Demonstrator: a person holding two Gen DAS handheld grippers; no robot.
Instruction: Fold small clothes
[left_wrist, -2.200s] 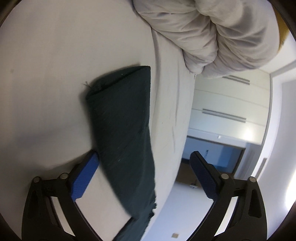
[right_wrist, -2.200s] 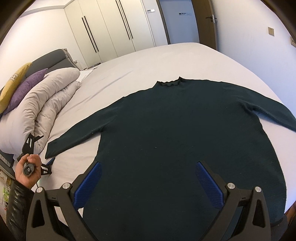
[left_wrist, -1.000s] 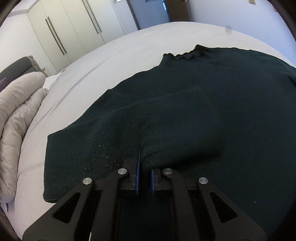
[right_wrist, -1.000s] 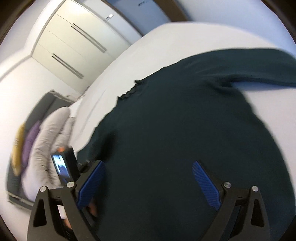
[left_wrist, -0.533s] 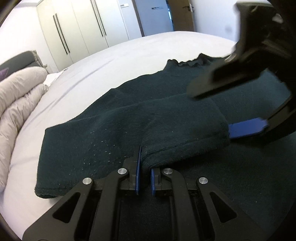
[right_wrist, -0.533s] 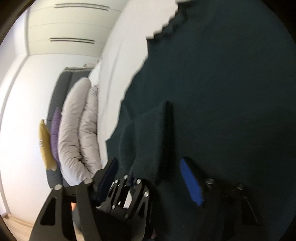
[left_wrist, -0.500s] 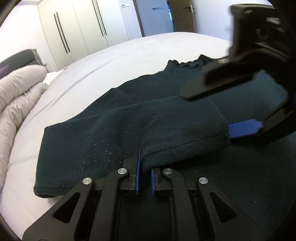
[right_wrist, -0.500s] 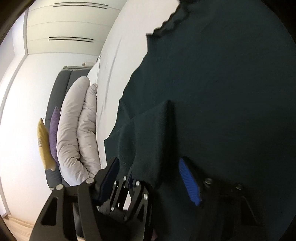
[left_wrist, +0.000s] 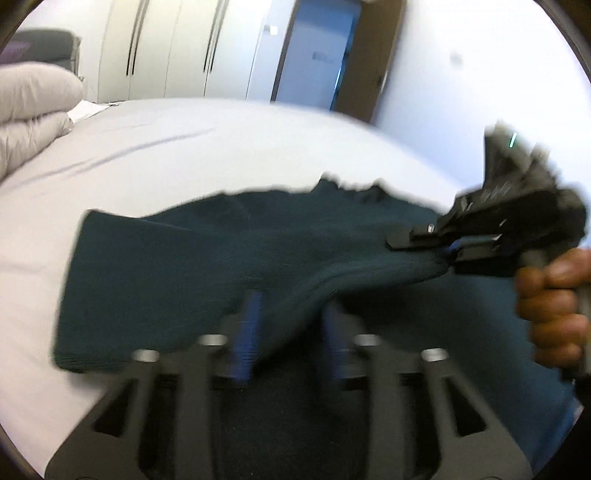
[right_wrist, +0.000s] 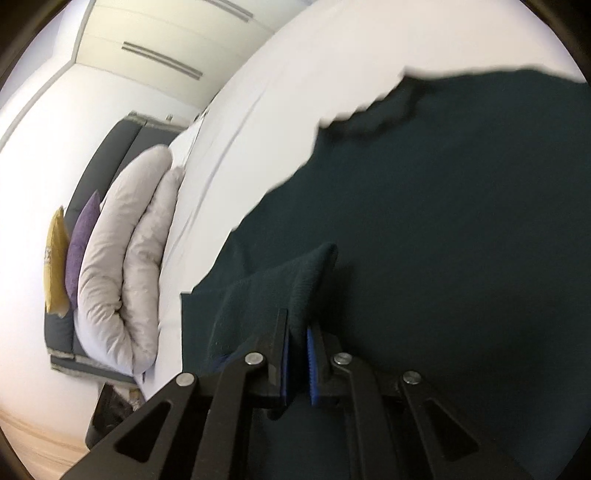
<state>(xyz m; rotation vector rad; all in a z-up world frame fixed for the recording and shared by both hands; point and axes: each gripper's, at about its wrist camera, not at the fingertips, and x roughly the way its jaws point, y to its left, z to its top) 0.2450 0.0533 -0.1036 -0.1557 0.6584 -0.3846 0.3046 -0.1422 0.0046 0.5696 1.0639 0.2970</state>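
Two grippers work on one dark green sweater (left_wrist: 177, 280) that lies spread over a white bed (left_wrist: 184, 147).

From the left wrist view, the left gripper (left_wrist: 290, 332) points forward along the sweater, low over it. Its blue pads stand apart, with a raised fold of the sleeve running between them; the picture is blurred by motion, and the jaws read as partly open, not pinching the cloth. To the right of those jaws and a little ahead, the right gripper (left_wrist: 448, 251) comes in from the side, lying nearly level, with its fingers pointing left. Its jaws are closed on the end of the folded sleeve, which is lifted clear of the sweater's body and stretches from there back toward the left jaws. The person's right hand (left_wrist: 550, 306) wraps the handle, fingers curled, knuckles toward the camera.

From the right wrist view, the right gripper (right_wrist: 297, 363) has its blue pads (right_wrist: 283, 365) drawn close with a ridge of dark knit (right_wrist: 310, 280) pinched between them. Ahead of these jaws lies the sweater's body, and its wavy collar (right_wrist: 369, 118) sits far ahead. To the left of the jaws lie a rolled white duvet (right_wrist: 122, 266), a purple cushion (right_wrist: 79, 254) and a yellow cushion (right_wrist: 55, 266) against a grey headboard (right_wrist: 110, 155).

A yellow cushion bears a small mark too blurred to read. A small green light (left_wrist: 513, 140) glows on top of the right gripper.
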